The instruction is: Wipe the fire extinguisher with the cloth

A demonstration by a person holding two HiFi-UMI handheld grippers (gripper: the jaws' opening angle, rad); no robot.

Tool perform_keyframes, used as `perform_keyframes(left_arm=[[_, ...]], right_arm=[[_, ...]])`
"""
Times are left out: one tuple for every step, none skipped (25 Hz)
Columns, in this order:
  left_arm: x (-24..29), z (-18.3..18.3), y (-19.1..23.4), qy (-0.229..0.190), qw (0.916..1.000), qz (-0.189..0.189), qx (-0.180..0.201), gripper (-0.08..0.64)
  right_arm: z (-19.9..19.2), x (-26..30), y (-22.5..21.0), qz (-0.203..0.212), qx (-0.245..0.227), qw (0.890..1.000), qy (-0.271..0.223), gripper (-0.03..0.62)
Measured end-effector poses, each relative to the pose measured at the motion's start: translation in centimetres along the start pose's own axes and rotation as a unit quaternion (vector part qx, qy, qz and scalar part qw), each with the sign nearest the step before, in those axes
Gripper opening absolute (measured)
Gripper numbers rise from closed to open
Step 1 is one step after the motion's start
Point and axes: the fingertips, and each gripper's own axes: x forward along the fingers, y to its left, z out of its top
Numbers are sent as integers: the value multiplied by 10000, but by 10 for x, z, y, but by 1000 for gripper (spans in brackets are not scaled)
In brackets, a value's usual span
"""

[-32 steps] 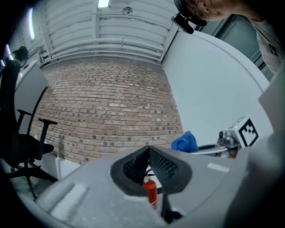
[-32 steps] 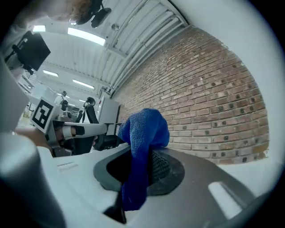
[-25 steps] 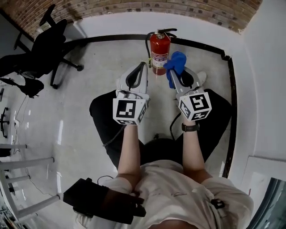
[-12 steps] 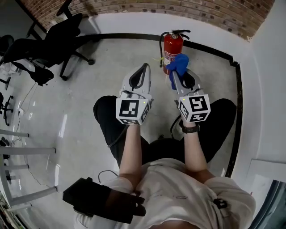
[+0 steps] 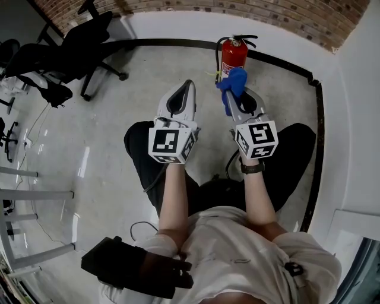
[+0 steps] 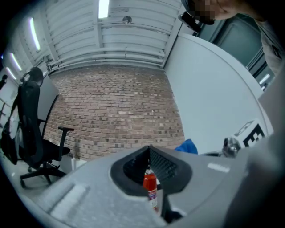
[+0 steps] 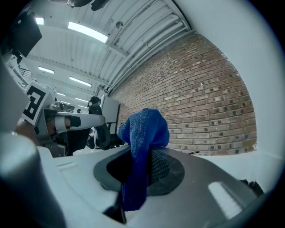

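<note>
A red fire extinguisher [image 5: 233,54] with a black hose stands upright on the concrete floor against the wall's black base strip. My right gripper [image 5: 229,90] is shut on a blue cloth [image 5: 233,80], which bunches over the jaw tips just in front of the extinguisher's lower body; I cannot tell whether they touch. In the right gripper view the cloth [image 7: 141,147] hangs down between the jaws of the right gripper [image 7: 142,153]. My left gripper [image 5: 190,84] is shut and holds nothing, to the left of the extinguisher. Through the left gripper [image 6: 149,151] the extinguisher [image 6: 151,189] shows.
Black office chairs [image 5: 68,50] stand at the far left by the brick wall [image 5: 178,6]. A white wall [image 5: 356,119] closes the right side. Metal frame legs [image 5: 24,202] line the left edge. A black bag [image 5: 116,267] lies by the person's legs.
The head view has swung, so the extinguisher sits higher and more to the right. Both grippers stay side by side, and the cloth now lies below the extinguisher rather than beside it.
</note>
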Motion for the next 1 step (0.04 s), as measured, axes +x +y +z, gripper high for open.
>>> perform_keyframes(left_arm=[[-2, 1, 0, -29, 10000, -4, -35, 5]], right_arm=[[-1, -2, 1, -2, 4, 10000, 2, 74]])
